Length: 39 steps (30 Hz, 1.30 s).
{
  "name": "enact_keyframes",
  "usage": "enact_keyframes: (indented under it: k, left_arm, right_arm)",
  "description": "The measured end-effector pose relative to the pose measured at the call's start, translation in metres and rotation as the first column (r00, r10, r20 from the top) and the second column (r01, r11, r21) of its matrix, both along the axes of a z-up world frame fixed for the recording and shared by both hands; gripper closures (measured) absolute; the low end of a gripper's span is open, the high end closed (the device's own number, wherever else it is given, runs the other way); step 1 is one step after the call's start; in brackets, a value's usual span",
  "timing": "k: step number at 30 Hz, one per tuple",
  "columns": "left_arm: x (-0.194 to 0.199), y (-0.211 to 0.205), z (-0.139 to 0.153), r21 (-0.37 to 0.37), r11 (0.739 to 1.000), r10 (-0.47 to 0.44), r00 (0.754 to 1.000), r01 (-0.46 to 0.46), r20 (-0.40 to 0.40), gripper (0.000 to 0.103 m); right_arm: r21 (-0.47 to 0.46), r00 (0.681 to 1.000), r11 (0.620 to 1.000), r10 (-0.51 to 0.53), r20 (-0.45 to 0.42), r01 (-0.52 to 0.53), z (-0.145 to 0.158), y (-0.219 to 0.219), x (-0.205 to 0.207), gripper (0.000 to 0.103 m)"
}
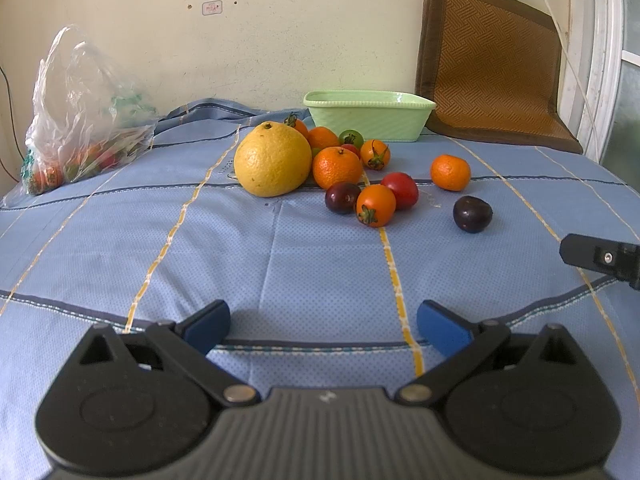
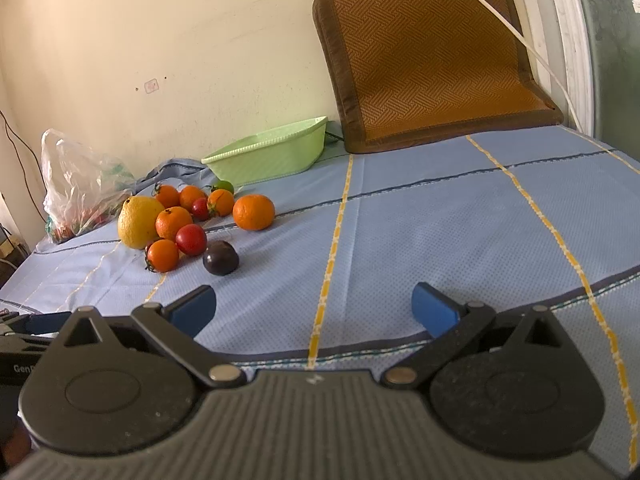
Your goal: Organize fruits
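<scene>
A pile of fruit lies on the blue cloth: a big yellow citrus [image 1: 273,159] [image 2: 138,222], mandarins [image 1: 337,167] [image 1: 450,172] [image 2: 253,212], orange and red tomatoes [image 1: 375,205] [image 1: 401,190] [image 2: 191,239], and dark plums [image 1: 472,214] [image 1: 342,197] [image 2: 220,258]. A light green basket [image 1: 368,114] [image 2: 268,154] stands behind the pile by the wall. My left gripper [image 1: 322,326] is open and empty, well short of the fruit. My right gripper [image 2: 314,310] is open and empty, to the right of the pile; part of it shows in the left wrist view [image 1: 600,258].
A clear plastic bag [image 1: 80,116] [image 2: 80,188] holding more fruit sits at the far left by the wall. A brown woven seat pad [image 1: 492,68] [image 2: 432,56] leans on the wall at the right. A white cable [image 2: 520,40] hangs over it.
</scene>
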<state>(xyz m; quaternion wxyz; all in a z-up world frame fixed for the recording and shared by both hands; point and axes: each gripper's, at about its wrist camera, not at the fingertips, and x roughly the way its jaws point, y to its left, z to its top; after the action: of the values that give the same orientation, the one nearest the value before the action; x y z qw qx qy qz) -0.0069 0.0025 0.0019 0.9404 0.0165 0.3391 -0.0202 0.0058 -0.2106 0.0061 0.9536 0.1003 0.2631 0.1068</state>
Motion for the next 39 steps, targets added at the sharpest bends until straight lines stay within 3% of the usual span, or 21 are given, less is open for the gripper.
enact_keyframes:
  k: [8,14,24,27,28,29,32,39]
  left_arm:
    - [0.001,0.000,0.000,0.003,1.000,0.001,1.000,-0.001,-0.003,0.000]
    - [0.000,0.002,0.000,0.001,1.000,-0.008,1.000,0.008,-0.005,0.000]
    - [-0.005,0.021,0.007,-0.027,0.998,-0.061,0.998,0.062,0.028,0.000]
    - [0.001,0.028,0.017,-0.031,0.996,-0.082,0.993,0.085,0.080,0.001]
    - [0.006,0.029,0.020,-0.045,0.994,-0.094,0.992,0.098,0.085,0.004]
    - [0.012,0.029,0.024,-0.058,0.992,-0.109,0.990,0.114,0.088,0.012]
    - [0.030,0.023,0.030,-0.066,0.982,-0.169,0.981,0.176,0.094,0.037]
    - [0.054,-0.005,0.022,0.024,0.963,-0.269,0.959,0.268,0.091,0.046]
  right_arm:
    - [0.001,1.000,1.000,-0.001,0.001,0.001,0.000,0.000,0.000,0.000]
    - [-0.073,1.000,0.997,-0.001,-0.013,0.000,0.000,0.009,0.001,0.000]
    - [-0.059,1.000,0.998,0.022,-0.012,-0.022,0.003,0.007,0.002,0.000]
    - [-0.110,0.995,0.989,0.101,0.002,-0.100,0.007,0.014,0.004,0.013]
    - [-0.149,0.990,0.979,0.139,0.005,-0.137,0.009,0.021,0.007,0.023]
    - [-0.175,0.986,0.971,0.168,0.005,-0.165,0.010,0.025,0.010,0.035]
    - [-0.211,0.967,0.946,0.253,-0.002,-0.248,0.014,0.036,0.023,0.056]
    - [-0.262,0.929,0.897,0.370,0.000,-0.357,0.019,0.051,0.046,0.060]
